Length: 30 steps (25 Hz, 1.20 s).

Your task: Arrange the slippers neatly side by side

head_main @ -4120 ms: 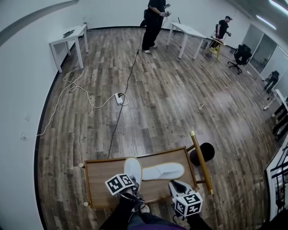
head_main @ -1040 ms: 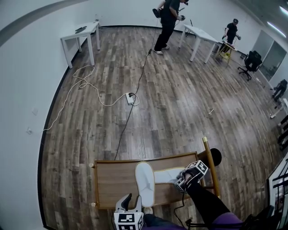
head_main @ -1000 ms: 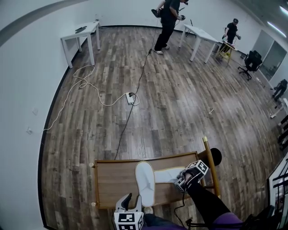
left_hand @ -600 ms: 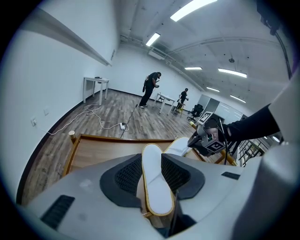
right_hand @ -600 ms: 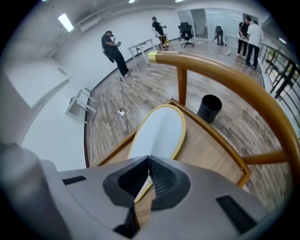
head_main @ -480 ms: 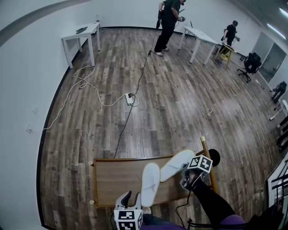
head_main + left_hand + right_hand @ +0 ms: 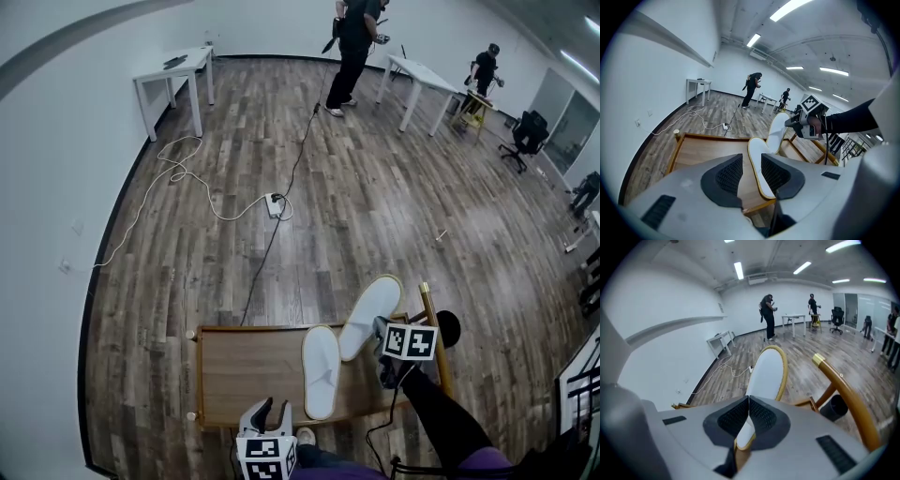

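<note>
Holding a white, gold-trimmed slipper [image 7: 367, 314] up at a slant w/ my right gripper [image 7: 382, 330] clamped on its end, left gripper [image 7: 268, 414] jaws apart.

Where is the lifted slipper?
Head view, right of centre: the right claw grips one end, holding the lifted slipper tilted over the far edge of the wooden bench, right of the flat slipper.

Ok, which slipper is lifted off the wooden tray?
The right-hand slipper, pinched in the right tool and angled over the far edge of the wooden tray. The other slipper lies flat on it.
</note>
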### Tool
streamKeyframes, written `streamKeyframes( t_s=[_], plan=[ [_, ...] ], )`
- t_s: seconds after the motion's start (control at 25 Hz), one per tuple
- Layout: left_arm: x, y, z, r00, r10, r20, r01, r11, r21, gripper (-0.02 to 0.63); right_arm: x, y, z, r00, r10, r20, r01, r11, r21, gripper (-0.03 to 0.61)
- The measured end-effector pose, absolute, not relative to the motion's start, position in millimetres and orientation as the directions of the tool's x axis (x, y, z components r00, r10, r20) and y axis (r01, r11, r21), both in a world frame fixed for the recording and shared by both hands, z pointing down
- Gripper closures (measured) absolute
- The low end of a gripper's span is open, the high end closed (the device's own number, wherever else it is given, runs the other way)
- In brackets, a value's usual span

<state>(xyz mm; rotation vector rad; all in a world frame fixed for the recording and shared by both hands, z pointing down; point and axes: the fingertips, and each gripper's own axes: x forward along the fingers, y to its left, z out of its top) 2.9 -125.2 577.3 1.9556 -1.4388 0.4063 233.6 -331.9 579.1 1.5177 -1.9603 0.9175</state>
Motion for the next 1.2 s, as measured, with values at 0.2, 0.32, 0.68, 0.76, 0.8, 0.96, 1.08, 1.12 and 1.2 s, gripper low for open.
streamKeyframes(
  t_s=[0.2, 0.32, 0.68, 0.76, 0.8, 0.96, 1.08, 1.12, 1.2],
  plan=[
    [3.2, -119.5, 578.0, 0.341, -0.724, 0.6, -0.93, -0.164, 0.329, 0.505, 224.6, -328.8, 545.0, -0.272, -0.722, 0.636, -0.957, 0.271, -0.102, 0.574],
    [1.5, -117.7, 575.4, 0.332, -0.734, 0.593, -0.931, -0.154, 0.33, 0.505, 210.6, -318.0, 515.6, -0.343, -0.73, 0.591, -0.932, 0.342, -0.119, 0.574],
    [-38.4, -114.0, 565.7, 0.187, -0.812, 0.552, -0.966, -0.049, 0.255, 0.505, 89.2, -242.8, 480.5, -0.695, -0.486, 0.53, -0.695, 0.643, -0.323, 0.574],
    [-45.7, -110.9, 565.2, 0.168, -0.816, 0.552, -0.968, -0.031, 0.249, 0.505, 67.1, -228.7, 492.1, -0.734, -0.415, 0.537, -0.641, 0.683, -0.349, 0.574],
    [-49.5, -109.0, 565.3, 0.158, -0.817, 0.554, -0.969, -0.021, 0.246, 0.505, 56.9, -221.5, 499.7, -0.752, -0.371, 0.544, -0.611, 0.703, -0.365, 0.574],
    [-61.2, -101.1, 567.2, 0.126, -0.816, 0.564, -0.971, 0.016, 0.239, 0.505, 25.2, -195.6, 540.3, -0.792, -0.173, 0.586, -0.491, 0.752, -0.441, 0.574],
    [-65.9, -94.5, 570.5, 0.114, -0.813, 0.571, -0.971, 0.03, 0.236, 0.505, 12.3, -187.6, 579.7, -0.758, -0.063, 0.649, -0.455, 0.765, -0.457, 0.574],
    [-67.1, -93.2, 570.9, 0.111, -0.812, 0.574, -0.972, 0.033, 0.234, 0.505, 9.4, -188.4, 592.0, -0.739, -0.036, 0.672, -0.452, 0.766, -0.456, 0.574],
    [-69.5, -91.8, 570.7, 0.103, -0.809, 0.578, -0.972, 0.041, 0.23, 0.505, 5.4, -193.3, 612.4, -0.703, 0.004, 0.711, -0.457, 0.764, -0.456, 0.574]
  ],
)
